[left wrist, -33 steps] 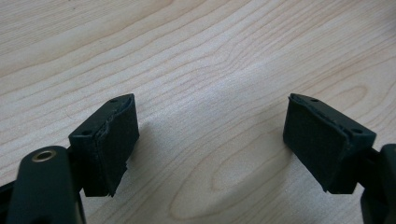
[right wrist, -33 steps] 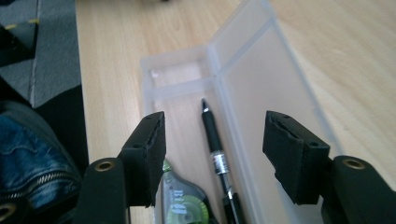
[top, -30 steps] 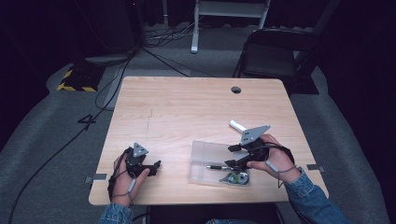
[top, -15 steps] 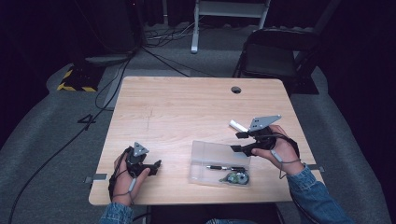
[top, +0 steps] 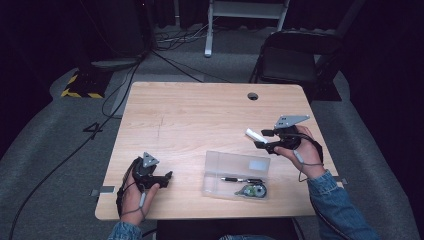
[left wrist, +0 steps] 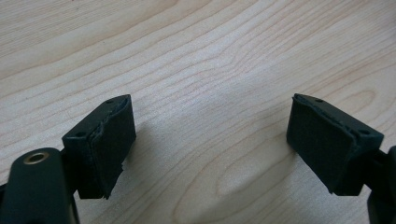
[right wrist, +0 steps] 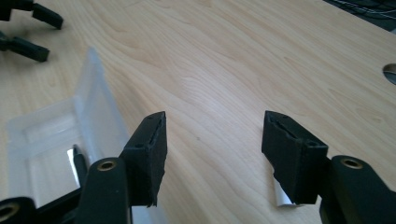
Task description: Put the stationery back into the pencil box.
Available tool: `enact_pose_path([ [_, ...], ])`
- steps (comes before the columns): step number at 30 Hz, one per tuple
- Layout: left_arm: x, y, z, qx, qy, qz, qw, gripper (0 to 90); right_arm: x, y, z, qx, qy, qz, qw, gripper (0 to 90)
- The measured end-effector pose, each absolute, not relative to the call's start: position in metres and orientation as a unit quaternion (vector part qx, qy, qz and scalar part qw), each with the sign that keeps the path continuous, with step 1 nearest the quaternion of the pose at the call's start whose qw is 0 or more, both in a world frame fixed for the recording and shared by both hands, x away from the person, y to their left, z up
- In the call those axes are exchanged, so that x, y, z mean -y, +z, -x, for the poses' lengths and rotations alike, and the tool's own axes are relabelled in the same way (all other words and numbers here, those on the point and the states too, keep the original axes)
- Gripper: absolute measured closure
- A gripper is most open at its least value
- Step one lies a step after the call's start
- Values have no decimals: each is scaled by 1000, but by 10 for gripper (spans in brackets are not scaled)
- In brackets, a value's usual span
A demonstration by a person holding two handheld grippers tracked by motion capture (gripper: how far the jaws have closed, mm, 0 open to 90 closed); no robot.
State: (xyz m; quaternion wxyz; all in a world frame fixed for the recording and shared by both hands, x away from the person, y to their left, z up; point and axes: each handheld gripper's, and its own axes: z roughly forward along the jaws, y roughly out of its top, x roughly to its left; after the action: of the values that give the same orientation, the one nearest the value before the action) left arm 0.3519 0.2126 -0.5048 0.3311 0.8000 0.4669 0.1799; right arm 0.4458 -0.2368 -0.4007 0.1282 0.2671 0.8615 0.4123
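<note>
My right gripper (top: 260,139) is open, hovering just past the far right corner of a clear plastic box (top: 235,158) and pointing left. A small white piece (top: 252,134) lies on the wood at its far jaw. In the right gripper view (right wrist: 217,133) bare table shows between the jaws, and the white piece (right wrist: 281,197) peeks out below the right one. The box (right wrist: 88,93) holds a black pen (top: 237,179) and a round green-and-grey tape dispenser (top: 252,190). My left gripper (top: 167,179) rests open on the table's near left, with only wood between its jaws (left wrist: 210,121).
A round cable hole (top: 253,96) sits near the table's far edge. A black chair (top: 295,55) stands behind the far right corner, and cables run over the floor at the left. In the right gripper view the left gripper's jaws (right wrist: 32,28) show far off.
My right gripper has moved right and away from the box, rising slightly. The white piece has stayed in about the same spot. The left hand has kept still.
</note>
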Motion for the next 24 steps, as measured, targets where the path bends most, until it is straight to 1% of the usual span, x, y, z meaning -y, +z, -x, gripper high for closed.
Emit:
enact_pose_path([
  [7,-213,-505,-352,-467,180,-800,331,160,248,-410,-463,-857,397,-292,147,433],
  [9,-212,-505,-352,-468,180,-800,332,160,253,-418,-470,-853,394,-306,156,434],
  [17,-213,-505,-352,-467,180,-800,331,160,263,-439,-483,-847,381,-336,157,430],
  [21,-212,-505,-352,-467,179,-800,332,160,265,-450,-488,-848,370,-342,163,457],
  [24,-212,-505,-352,-467,179,-800,331,160,266,-458,-491,-857,355,-337,159,478],
])
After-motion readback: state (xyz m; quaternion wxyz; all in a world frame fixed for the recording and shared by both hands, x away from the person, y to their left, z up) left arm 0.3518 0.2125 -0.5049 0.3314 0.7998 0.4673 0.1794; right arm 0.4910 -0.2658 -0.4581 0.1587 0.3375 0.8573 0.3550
